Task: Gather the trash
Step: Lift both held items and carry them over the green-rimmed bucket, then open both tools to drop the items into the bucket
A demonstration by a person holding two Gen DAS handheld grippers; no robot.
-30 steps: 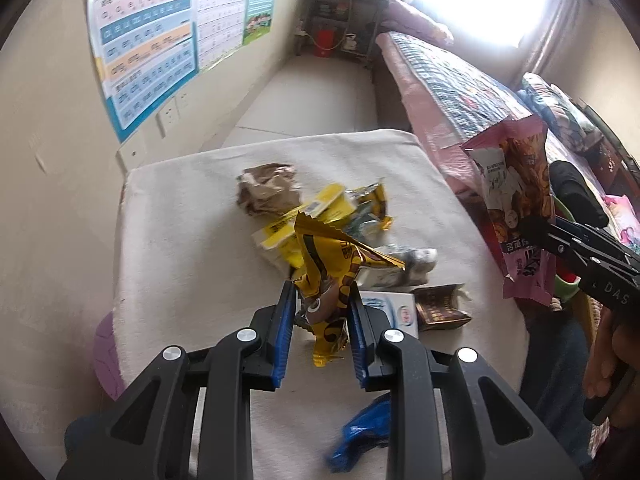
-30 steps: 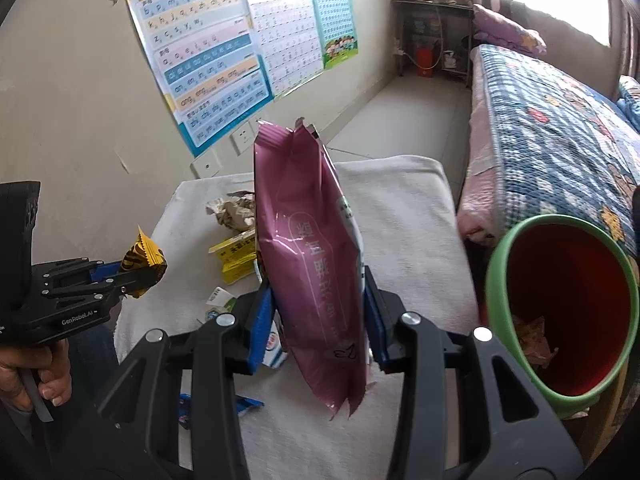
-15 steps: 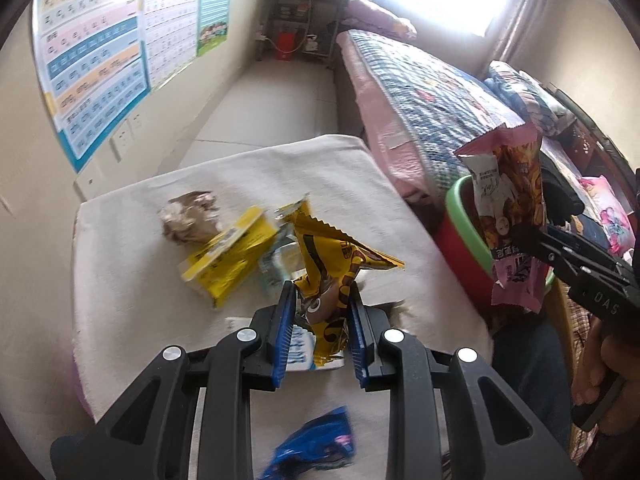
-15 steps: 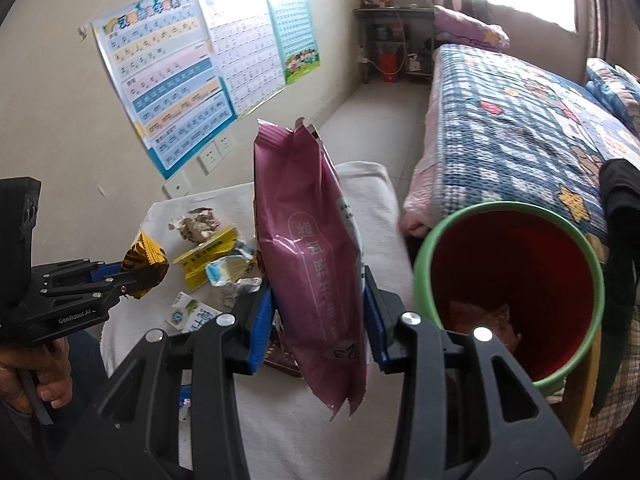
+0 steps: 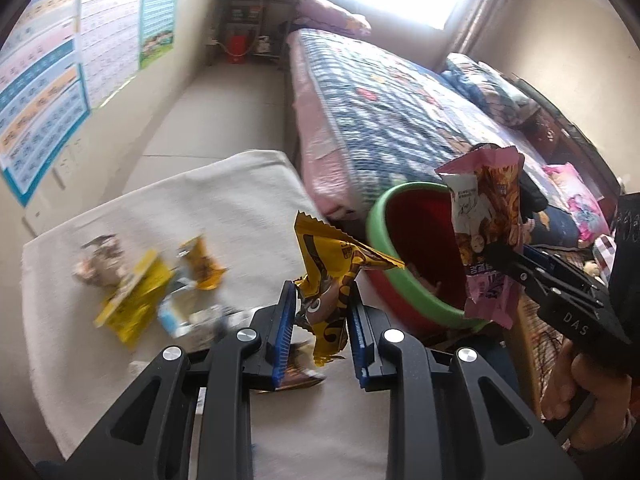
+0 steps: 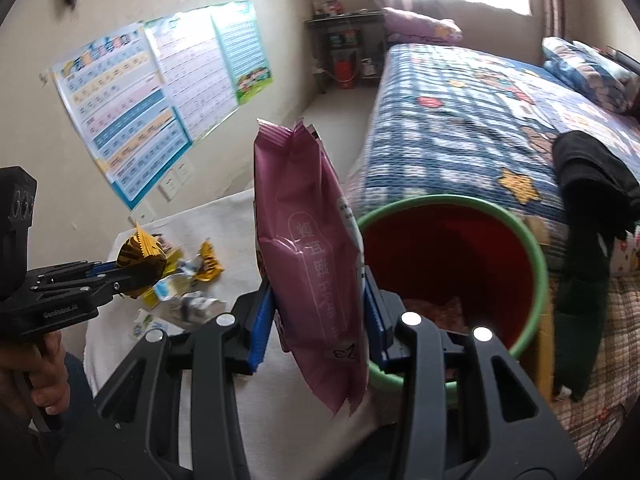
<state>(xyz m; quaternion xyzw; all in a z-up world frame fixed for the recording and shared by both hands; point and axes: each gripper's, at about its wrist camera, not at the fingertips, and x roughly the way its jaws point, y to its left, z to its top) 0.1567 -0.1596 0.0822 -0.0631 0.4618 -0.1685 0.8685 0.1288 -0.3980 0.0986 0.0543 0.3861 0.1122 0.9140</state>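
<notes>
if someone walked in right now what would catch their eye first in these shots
Most likely the tall pink snack bag clamped upright in the right gripper, close to the red bin with a green rim that stands beside the bed. Next, the crumpled yellow wrapper pinched in the left gripper. Behind it, more wrappers litter the white-covered table.

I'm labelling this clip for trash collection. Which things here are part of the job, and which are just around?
Job: yellow wrapper in the left gripper; pink bag in the right gripper; red bin; loose wrappers on the table.

Around: bed, wall posters, black garment.
</notes>
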